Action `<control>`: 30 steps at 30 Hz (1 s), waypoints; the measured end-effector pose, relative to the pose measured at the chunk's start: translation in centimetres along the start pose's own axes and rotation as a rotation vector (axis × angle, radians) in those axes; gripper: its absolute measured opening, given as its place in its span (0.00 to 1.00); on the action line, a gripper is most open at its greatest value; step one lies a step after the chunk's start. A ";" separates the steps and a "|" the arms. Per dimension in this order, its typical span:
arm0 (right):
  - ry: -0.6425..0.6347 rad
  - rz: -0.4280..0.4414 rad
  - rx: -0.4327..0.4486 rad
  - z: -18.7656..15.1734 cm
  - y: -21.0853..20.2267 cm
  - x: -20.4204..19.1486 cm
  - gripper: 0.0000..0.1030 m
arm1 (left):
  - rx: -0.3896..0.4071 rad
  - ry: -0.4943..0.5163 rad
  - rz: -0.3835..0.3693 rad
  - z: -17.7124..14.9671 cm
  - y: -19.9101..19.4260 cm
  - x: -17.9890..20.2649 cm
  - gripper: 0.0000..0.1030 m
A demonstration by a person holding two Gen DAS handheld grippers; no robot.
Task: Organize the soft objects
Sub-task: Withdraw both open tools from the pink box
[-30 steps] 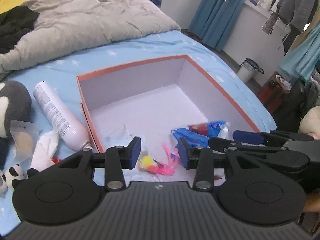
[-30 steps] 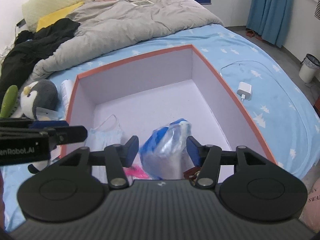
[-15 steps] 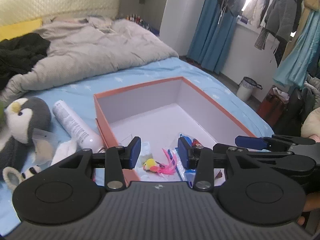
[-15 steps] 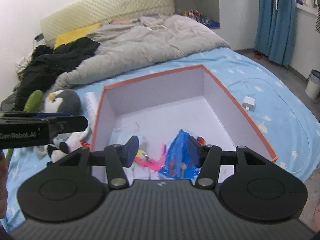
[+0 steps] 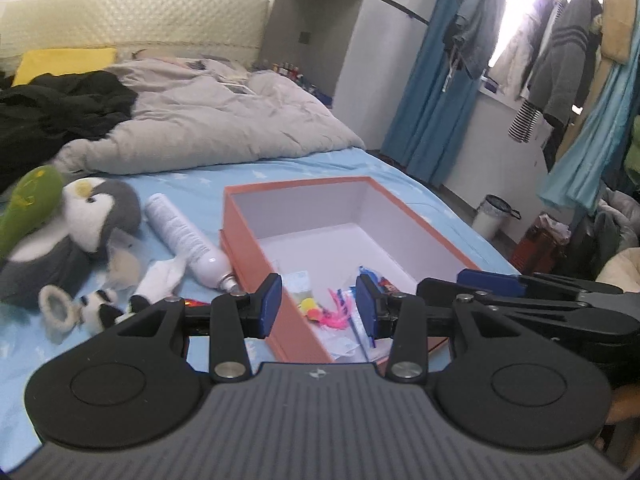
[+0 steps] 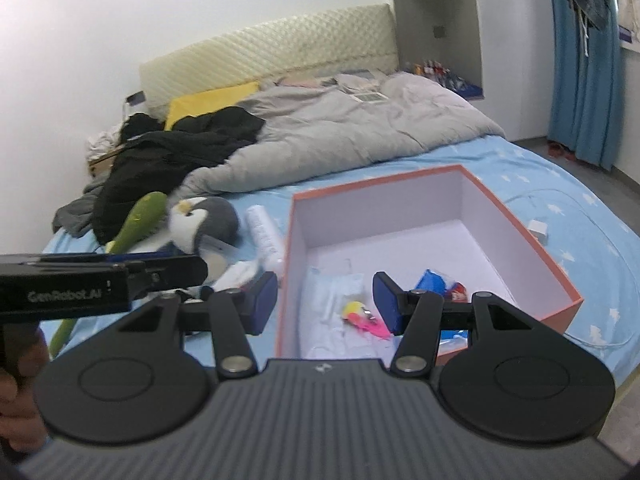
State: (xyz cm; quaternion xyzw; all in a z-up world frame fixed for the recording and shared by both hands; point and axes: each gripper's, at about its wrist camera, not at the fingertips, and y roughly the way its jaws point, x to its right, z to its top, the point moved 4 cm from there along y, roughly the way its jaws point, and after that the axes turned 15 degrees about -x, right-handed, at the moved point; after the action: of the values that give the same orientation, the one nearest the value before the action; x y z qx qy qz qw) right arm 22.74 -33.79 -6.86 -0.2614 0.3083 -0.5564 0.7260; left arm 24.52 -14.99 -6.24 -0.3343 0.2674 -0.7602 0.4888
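Inside, the orange box (image 6: 558,280) holds seemingly feathered toys; both hand-held grippers gape empty.

Window glare, seemingly motion-blurred edges

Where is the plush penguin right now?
The plush penguin lies on the blue bedsheet left of the orange box, between a green plush and a white bottle.
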 end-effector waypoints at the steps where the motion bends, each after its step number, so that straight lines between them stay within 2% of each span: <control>1: -0.004 0.005 0.003 -0.2 -0.2 -0.4 0.54 | 0.001 -0.017 -0.009 -0.5 -0.5 -0.3 0.45; 3: -0.011 0.014 0.006 -0.7 -0.5 -1.1 0.54 | 0.010 -0.043 -0.031 -1.3 -1.5 -0.7 0.45; 7: -0.019 0.037 0.012 -1.8 -1.2 -2.4 0.54 | 0.017 -0.074 -0.026 -3.3 -3.1 -1.4 0.45; 18: -0.055 0.070 0.001 -5.1 -2.0 -6.0 0.54 | 0.011 -0.112 0.070 -8.4 -6.0 -3.9 0.45; 30: -0.106 0.085 -0.068 -8.9 -1.9 -10.1 0.54 | -0.022 -0.164 0.098 -13.3 -7.8 -6.9 0.45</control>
State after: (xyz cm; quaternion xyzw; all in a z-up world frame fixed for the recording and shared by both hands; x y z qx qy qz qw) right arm 12.99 -24.84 -9.88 -0.3019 0.2988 -0.4995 0.7550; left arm 11.89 -4.58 -10.65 -0.3873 0.2509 -0.7024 0.5420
